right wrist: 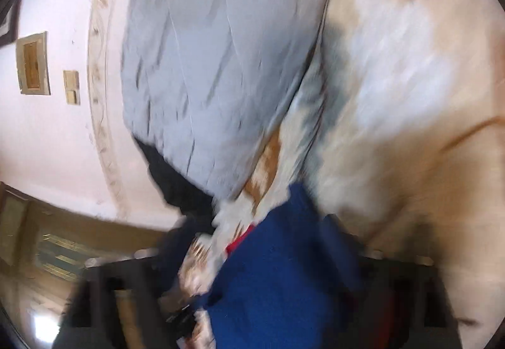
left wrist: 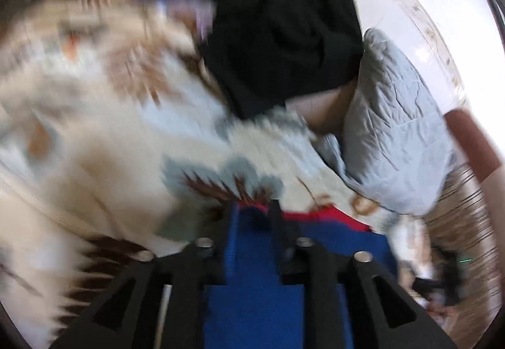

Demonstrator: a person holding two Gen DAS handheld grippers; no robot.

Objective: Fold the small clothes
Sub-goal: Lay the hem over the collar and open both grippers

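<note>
Nearest, the left tool (left wrist: 252, 216) stands part-open astride a blue garment (left wrist: 271, 301) with a red edge on the patterned bedspread (left wrist: 110, 144); whether its pads press is unclear. The right tool's (right wrist: 268, 270) blurred jaws look wide over the same cloth (gripping nothing visibly). Folding looks barely begun; beyond, the black garment (left wrist: 277, 33) waits unfolded by a pale pillow (left wrist: 394, 134).

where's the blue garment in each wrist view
Left wrist: blue garment at bottom centre, between the left gripper's fingers.
Right wrist: blue garment at bottom centre, running up from the blurred gripper.
Shared landmark: the grey pillow, beyond the garment in both.
</note>
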